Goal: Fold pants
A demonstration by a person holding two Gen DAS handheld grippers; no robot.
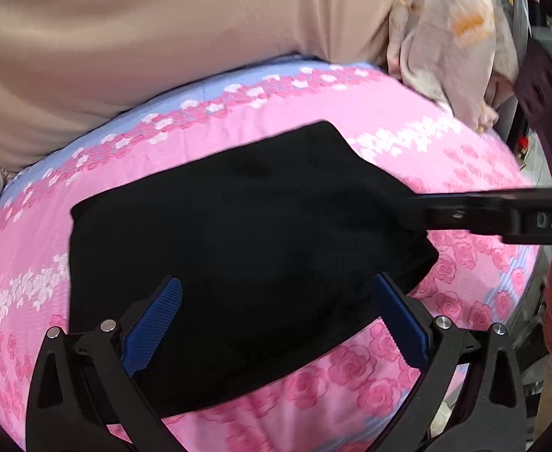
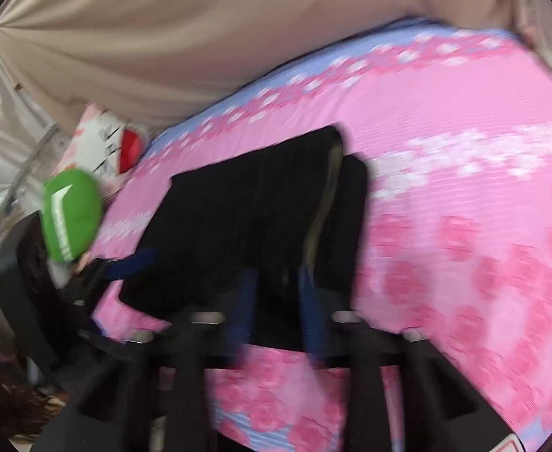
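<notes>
Matt black cloth pants (image 1: 238, 233); pink printed cotton-like sheet (image 1: 445, 150).

On the 1 pink rose-print bedsheet (image 1: 407, 113) lies 1 pair of black pants (image 1: 238, 233), folded into a flat pad. There are 2 grippers: the left gripper (image 1: 276, 316) and the right gripper (image 2: 276, 301). Beside the bed are 1 green cushion (image 2: 72, 214), 1 white-and-red pillow (image 2: 102, 147) and 1 beige curtain (image 1: 162, 30).

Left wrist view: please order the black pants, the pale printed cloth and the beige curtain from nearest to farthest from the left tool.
1. Black pants: just ahead of the left tool.
2. Pale printed cloth: upper right, at the bed's far edge.
3. Beige curtain: backdrop across the top.
</notes>
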